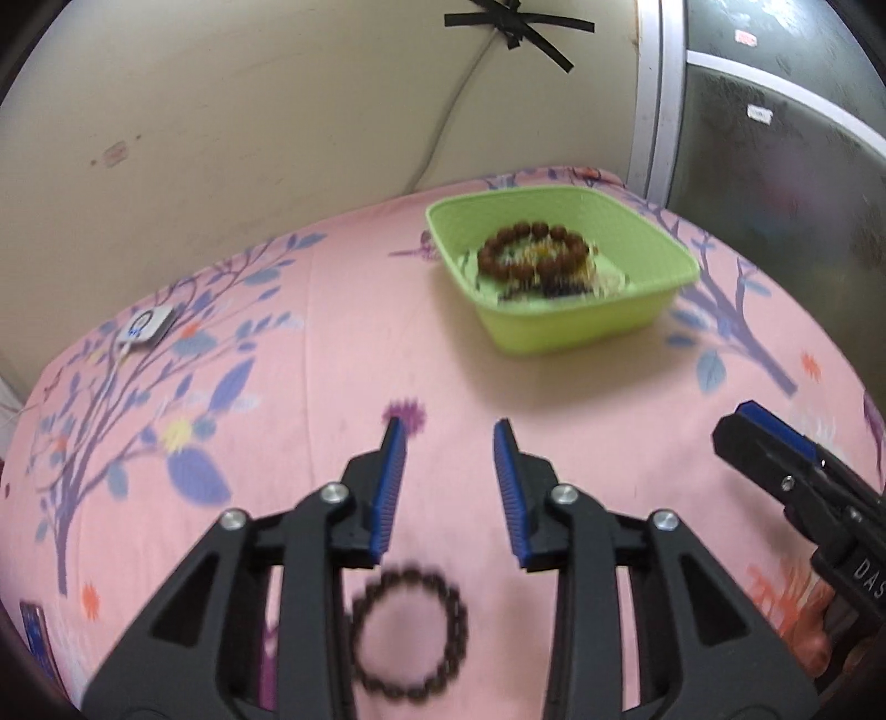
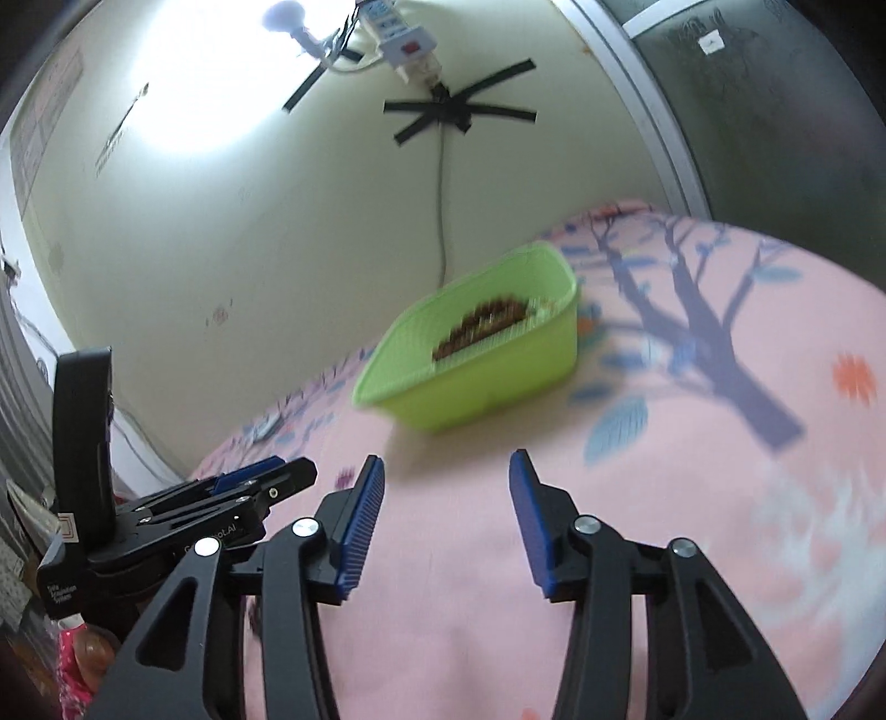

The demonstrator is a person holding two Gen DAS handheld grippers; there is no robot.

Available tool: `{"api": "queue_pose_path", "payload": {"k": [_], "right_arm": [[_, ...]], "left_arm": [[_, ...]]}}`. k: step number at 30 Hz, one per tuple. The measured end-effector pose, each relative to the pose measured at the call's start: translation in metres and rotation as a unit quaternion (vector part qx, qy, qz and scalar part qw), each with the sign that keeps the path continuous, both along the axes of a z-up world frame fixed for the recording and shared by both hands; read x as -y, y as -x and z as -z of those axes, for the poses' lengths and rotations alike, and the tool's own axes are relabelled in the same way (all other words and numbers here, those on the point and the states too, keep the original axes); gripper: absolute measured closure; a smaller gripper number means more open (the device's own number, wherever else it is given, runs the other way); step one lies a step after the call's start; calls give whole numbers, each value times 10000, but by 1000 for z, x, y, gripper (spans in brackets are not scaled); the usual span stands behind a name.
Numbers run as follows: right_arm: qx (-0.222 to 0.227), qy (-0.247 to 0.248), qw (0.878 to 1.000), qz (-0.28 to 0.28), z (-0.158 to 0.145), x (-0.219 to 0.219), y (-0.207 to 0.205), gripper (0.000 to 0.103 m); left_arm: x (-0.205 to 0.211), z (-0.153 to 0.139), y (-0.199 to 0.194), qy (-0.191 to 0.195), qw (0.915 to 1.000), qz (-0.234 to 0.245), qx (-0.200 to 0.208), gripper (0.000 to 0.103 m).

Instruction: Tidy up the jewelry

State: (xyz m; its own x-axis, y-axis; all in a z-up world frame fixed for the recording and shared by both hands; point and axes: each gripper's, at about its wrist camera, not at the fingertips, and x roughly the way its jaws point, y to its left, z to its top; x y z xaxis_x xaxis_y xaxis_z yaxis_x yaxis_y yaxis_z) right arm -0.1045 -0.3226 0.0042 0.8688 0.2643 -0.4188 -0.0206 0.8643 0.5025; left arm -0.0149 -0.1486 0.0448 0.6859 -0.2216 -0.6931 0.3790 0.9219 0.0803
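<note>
The left gripper [image 1: 449, 429] hangs over the pink floral bedsheet [image 1: 343, 354] with its jaws parted and nothing between the blue pads [image 1: 391, 487]. Below it, close under the gripper body, a dark beaded bracelet [image 1: 410, 631] lies flat on the sheet — blurred, but free of the fingers. The right gripper [image 2: 446, 465] is likewise parted and empty, tilted down toward the bed; in the left wrist view it shows at the right edge [image 1: 775, 448]. Farther back on the sheet sits a green plastic basket [image 1: 554, 327] holding a brown beaded bracelet [image 1: 531, 249] atop other jewelry too blurred to tell apart. Behind the bed stands a cream wall [image 1: 249, 138] — black tape [image 1: 518, 27] crosses on it.
</note>
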Motion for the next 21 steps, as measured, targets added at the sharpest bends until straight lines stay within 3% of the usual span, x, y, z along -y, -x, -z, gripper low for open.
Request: {"api": "queue_pose_path", "payload": {"k": [7,21], "right_arm": [[-168,326,9991,196,6,-12,8,80],[-247,433,9986,178,10,-19,6,80]], "left_arm": [[-2,16,29,-229,9994,-18,246,72],[-5,29,29,-304,9992,-80,228,72]]}}
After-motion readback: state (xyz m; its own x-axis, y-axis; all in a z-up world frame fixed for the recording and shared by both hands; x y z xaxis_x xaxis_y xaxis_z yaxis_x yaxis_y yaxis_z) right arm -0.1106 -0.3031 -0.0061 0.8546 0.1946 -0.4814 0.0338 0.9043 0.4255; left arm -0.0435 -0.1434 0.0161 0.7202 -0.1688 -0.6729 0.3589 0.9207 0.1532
